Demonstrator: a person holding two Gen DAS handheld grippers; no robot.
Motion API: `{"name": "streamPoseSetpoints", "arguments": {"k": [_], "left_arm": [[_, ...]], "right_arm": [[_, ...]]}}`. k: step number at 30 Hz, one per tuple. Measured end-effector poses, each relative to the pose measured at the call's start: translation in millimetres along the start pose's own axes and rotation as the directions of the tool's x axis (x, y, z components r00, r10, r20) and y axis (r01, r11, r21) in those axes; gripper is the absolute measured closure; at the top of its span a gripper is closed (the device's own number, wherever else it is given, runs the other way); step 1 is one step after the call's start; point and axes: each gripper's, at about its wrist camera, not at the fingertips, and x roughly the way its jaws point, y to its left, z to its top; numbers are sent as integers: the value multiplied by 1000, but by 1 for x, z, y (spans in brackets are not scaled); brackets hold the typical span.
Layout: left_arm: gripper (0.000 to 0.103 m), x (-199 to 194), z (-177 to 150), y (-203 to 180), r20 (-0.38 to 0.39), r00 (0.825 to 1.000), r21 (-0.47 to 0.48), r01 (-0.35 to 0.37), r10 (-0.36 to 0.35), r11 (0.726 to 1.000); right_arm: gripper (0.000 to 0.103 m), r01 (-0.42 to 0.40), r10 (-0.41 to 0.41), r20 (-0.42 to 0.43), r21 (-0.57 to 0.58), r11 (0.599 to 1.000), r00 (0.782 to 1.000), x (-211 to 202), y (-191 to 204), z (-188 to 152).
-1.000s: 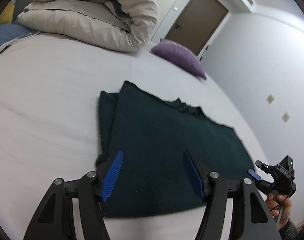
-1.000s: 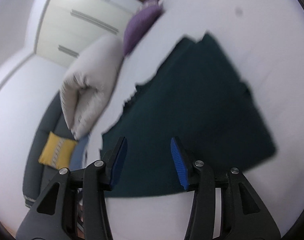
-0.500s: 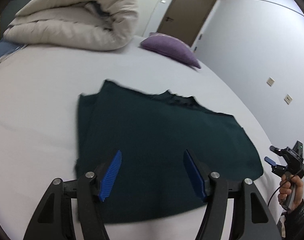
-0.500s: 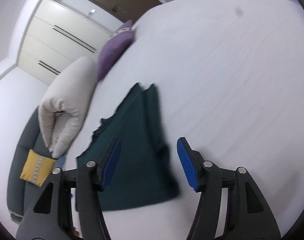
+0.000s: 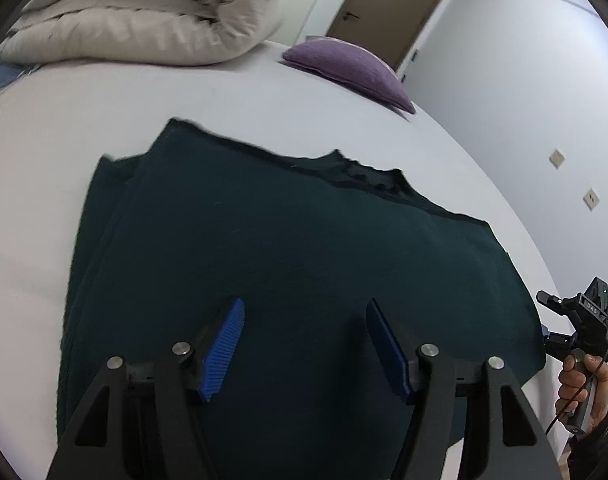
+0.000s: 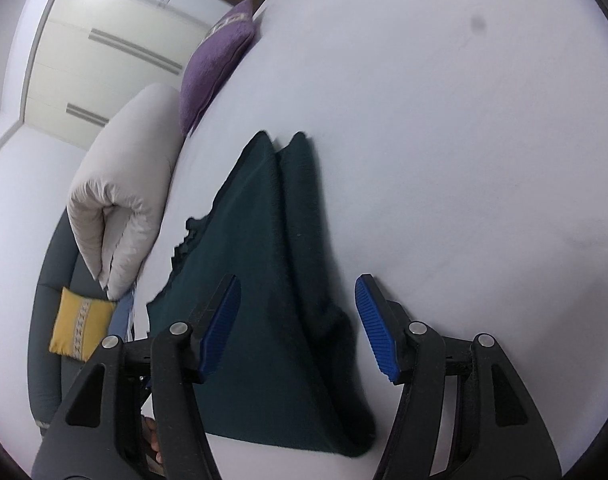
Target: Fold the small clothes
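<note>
Dark green garment's [image 5: 304,264] near hem behind the left tool [image 5: 304,344], collar edge blurred.

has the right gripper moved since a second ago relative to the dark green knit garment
Yes. In its own view, the right gripper swung from over the dark green knit garment toward its side edge; bare white bed sheet now fills the view.

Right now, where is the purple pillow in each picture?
Left wrist view: the purple pillow lies at the top, right of centre, on the bed past the dark green garment.
Right wrist view: the purple pillow is at the upper left, tilted, above the garment's far end.
Shared landmark: the rolled beige duvet sits beside the pillow in both.
</note>
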Motion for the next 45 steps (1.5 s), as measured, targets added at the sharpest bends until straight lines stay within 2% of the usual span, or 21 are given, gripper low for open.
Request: {"name": "streamPoseSetpoints", "arguments": {"k": [6, 17, 19, 21, 24, 26, 29, 32, 33, 34, 37, 40, 45], "left_arm": [[40, -3, -5, 4, -2, 1000, 15, 0, 0, 1000], [41, -6, -14, 4, -3, 1000, 18, -15, 15, 1000], [41, -10, -13, -2, 5, 999, 38, -39, 39, 998], [41, -13, -10, -11, 20, 999, 60, -50, 49, 997], [41, -14, -3, -26, 45, 999, 77, -14, 11, 997], [40, -8, 3, -32, 35, 999, 73, 10, -12, 997], [40, 22, 9, -27, -46, 999, 33, 8, -7, 999], [40, 27, 10, -17, -42, 998, -23, 40, -41, 999], [40, 26, 11, -15, -44, 998, -41, 52, -54, 998], [42, 26, 12, -13, -49, 997, -45, 53, -55, 998], [43, 28, 9, -18, -58, 998, -2, 30, -30, 1000], [43, 29, 6, -22, -56, 998, 22, 15, -14, 1000], [44, 31, 7, -19, -63, 998, 19, 26, -25, 999]], "right_arm": [[44, -27, 27, -11, 12, 1000, 1000, 18, 7, 3], [43, -1, -1, -42, -44, 999, 999, 34, 32, -3], [46, 16, -18, -43, -55, 998, 999, 37, 37, -4], [57, 31, -33, -41, -60, 998, 999, 38, 40, -4], [73, 46, -48, -43, -45, 998, 998, 40, 40, -3], [73, 43, -45, -48, -40, 998, 998, 42, 40, -3], [74, 30, -31, -88, -20, 999, 996, 50, 38, -2], [75, 40, -43, -137, -27, 999, 990, 59, 37, 0], [81, 51, -55, -141, -29, 998, 989, 59, 37, 1], [82, 50, -53, -144, -25, 998, 988, 60, 36, 0], [87, 53, -55, -128, -19, 998, 990, 58, 37, -4], [90, 96, -100, -96, -47, 994, 990, 57, 48, -9], [91, 170, -181, -47, -179, 969, 982, 56, 99, -11]]}}
